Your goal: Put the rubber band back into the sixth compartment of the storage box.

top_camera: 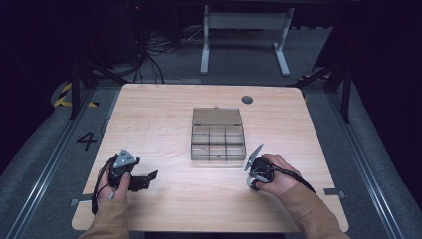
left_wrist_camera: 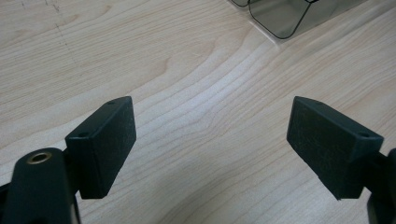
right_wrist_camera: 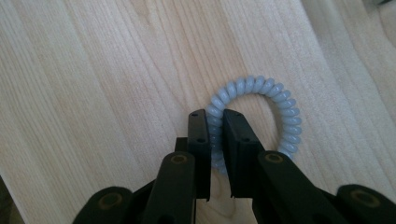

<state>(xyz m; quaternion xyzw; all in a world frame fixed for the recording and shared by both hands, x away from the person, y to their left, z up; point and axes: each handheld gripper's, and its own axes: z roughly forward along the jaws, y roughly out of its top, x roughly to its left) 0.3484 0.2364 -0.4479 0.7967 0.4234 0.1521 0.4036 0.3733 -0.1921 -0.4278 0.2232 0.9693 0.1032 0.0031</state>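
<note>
Right gripper pinched tight on coil hair tie flat on table, presumably for organizer box; left gripper wide open, empty, parked

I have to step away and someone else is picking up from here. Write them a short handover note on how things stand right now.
Right gripper: shut on the pale blue spiral hair tie, pinching one side of the loop. The tie lies flat on the wooden table, near the front right corner of the compartment box.
Left gripper: open and empty, held low over bare table at the front left.
Clear compartment box: in the middle of the table, lid open and tipped back; its cells look empty.
Done: hair tie gripped.
Left: lift it; probably it goes into one of the box's cells.
</note>
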